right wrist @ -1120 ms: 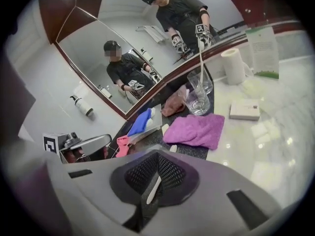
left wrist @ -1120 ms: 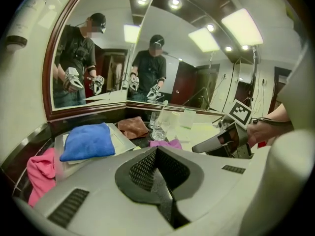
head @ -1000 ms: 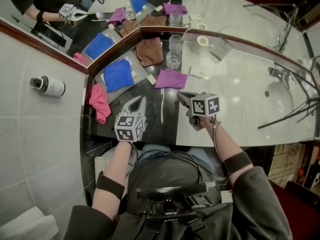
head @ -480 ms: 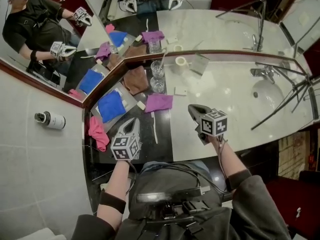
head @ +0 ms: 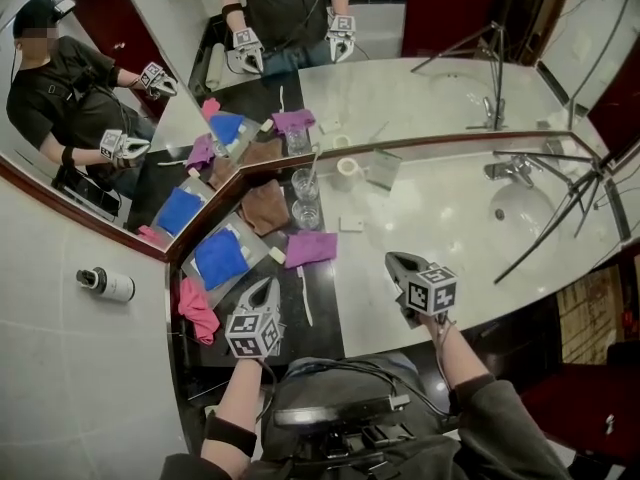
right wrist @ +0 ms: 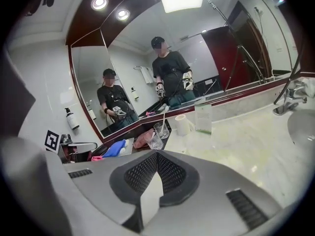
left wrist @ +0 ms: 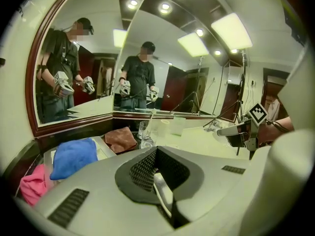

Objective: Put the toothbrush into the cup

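A white toothbrush [head: 303, 295] lies flat on the dark counter just below a purple cloth [head: 311, 248]. Two clear glass cups [head: 305, 215] stand one behind the other near the mirror corner. The rear cup [head: 305, 182] holds another white toothbrush [head: 313, 162] upright, which the right gripper view shows as the toothbrush [right wrist: 164, 114] in its cup [right wrist: 161, 129]. My left gripper [head: 265, 288] is shut and empty, left of the lying toothbrush. My right gripper [head: 393, 261] is shut and empty over the marble, to the toothbrush's right. Both jaws appear closed in the left gripper [left wrist: 158, 176] and right gripper [right wrist: 153, 181] views.
A brown cloth [head: 262, 206], a blue cloth [head: 220, 258] and a pink cloth [head: 197, 308] lie at the left. A white roll [head: 347, 168] and a card [head: 380, 171] stand by the mirror. Sink [head: 520, 208] and faucet [head: 510, 168] are at the right.
My right gripper has moved right, away from the lying toothbrush and out over the marble. The head view has tilted up and shows more mirror. The left gripper has barely shifted.
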The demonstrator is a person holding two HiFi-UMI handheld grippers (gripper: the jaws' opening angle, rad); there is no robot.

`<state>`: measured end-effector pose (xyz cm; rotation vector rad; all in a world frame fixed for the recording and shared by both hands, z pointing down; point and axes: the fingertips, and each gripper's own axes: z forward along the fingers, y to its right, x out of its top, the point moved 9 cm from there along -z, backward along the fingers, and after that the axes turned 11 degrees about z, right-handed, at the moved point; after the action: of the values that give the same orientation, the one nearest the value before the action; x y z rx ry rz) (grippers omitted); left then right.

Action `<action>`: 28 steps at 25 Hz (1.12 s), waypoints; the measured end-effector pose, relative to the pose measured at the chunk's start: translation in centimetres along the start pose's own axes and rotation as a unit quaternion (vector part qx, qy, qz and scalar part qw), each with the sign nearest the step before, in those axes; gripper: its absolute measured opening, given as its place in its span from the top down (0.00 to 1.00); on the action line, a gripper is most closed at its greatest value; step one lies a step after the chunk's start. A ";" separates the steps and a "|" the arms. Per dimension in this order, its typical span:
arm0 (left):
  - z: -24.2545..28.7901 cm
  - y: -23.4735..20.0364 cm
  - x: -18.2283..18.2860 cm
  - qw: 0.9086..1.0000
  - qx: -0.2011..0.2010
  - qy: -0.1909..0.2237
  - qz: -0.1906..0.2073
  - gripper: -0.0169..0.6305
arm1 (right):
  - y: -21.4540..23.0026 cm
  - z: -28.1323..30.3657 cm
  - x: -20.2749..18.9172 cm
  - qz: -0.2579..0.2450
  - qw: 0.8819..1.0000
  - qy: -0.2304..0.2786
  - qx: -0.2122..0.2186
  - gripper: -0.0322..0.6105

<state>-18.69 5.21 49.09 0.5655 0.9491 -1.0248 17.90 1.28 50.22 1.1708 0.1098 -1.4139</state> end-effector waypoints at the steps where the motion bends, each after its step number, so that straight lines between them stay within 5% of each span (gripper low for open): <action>1: 0.0 0.1 0.0 1.000 0.000 -0.001 0.004 0.97 | 0.0 -0.1 -0.1 -0.003 1.000 -0.001 -0.002 0.92; 8: -0.3 0.3 0.2 1.000 -0.001 0.016 -0.012 0.97 | -0.4 0.1 -0.7 -0.013 1.000 -0.009 -0.003 0.92; 20: -0.1 -1.9 1.4 0.999 -0.021 0.013 0.026 0.97 | -1.7 4.5 0.6 -0.014 0.998 0.017 -0.051 0.92; 28: 0.9 -4.3 2.0 0.999 -0.016 0.019 0.025 0.97 | -3.2 10.6 4.0 0.000 0.999 0.027 -0.038 0.74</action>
<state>-21.86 1.74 47.87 0.5799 0.9795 -0.9558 10.38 -7.77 50.87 1.1463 0.2012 -1.3667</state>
